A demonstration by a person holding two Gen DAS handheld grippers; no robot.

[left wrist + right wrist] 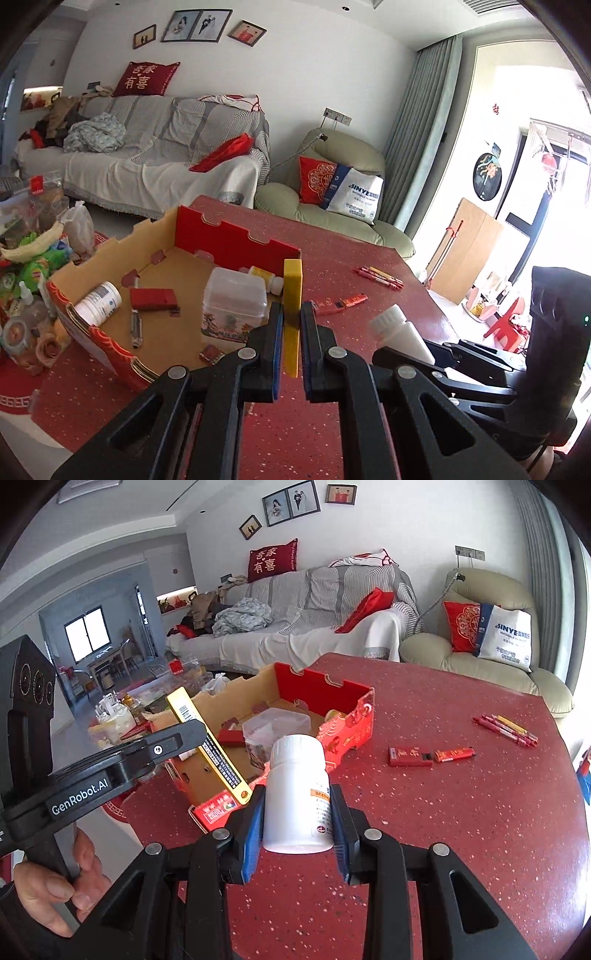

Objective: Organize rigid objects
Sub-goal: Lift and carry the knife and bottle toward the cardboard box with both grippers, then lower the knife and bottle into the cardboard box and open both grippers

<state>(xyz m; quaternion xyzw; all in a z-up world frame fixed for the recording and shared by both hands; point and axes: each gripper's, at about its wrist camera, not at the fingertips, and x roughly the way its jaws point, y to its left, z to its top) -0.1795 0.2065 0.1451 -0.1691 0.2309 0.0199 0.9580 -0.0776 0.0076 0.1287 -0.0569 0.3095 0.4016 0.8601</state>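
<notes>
The left fingers [291, 325] are closed tight on a thin yellow box [293, 295], which stands upright between the blue pads and rises above the tips; in the right wrist view the same yellow box [210, 746] shows its barcoded side, slanting from ten o'clock down to five o'clock beside the left gripper's black body. The right fingers [299, 812] are closed part way, clamping a white pill bottle [297, 794] by its sides, cap up, label facing the camera; the bottle [400, 332] also appears at three o'clock of the left fingers. Both held things hang above the red speckled table [461, 830]. At eleven o'clock of the left fingers sits an open cardboard tray [110, 258] with red walls, holding a white bottle on its side [99, 301], a red flat box [153, 299], a pen [136, 328], a clear lidded container [234, 295] and a small yellow-labelled bottle [264, 277]. On the table at two o'clock of the right fingers lie a red box and lighter [430, 755], and farther out a bundle of red pens [506, 729]. A hand [55, 886] grips the left gripper's handle at eight o'clock.
</notes>
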